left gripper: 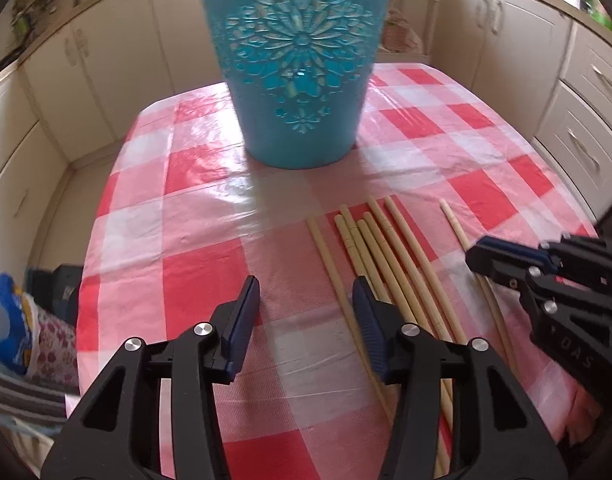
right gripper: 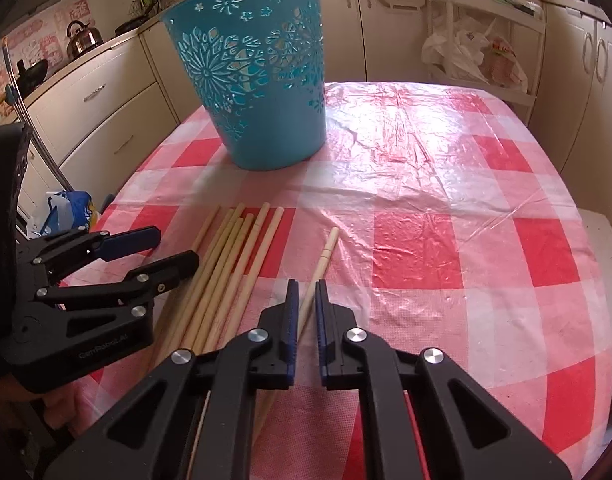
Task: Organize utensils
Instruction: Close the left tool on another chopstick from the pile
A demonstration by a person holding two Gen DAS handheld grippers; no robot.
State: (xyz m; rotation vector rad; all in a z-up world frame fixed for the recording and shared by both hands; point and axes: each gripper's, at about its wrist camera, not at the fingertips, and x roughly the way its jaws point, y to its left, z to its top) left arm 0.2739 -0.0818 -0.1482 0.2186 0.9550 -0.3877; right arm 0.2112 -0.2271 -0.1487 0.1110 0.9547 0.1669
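A teal cut-out bin (left gripper: 298,60) (right gripper: 258,80) stands upright at the far side of the checked table. Several wooden chopsticks (left gripper: 385,264) (right gripper: 234,264) lie side by side on the cloth in front of it. One chopstick (right gripper: 323,256) (left gripper: 457,232) lies apart to their right. My right gripper (right gripper: 307,292) (left gripper: 489,258) has its jaws narrowed around this single chopstick, with a small gap still showing. My left gripper (left gripper: 306,292) (right gripper: 174,246) is open and empty, its right finger over the leftmost sticks of the bundle.
The red-and-white plastic tablecloth (right gripper: 445,216) covers the table. Cream kitchen cabinets (left gripper: 86,64) ring the room. Bags (right gripper: 473,56) hang on a rack behind the table. A bag (right gripper: 66,212) sits on the floor at the left.
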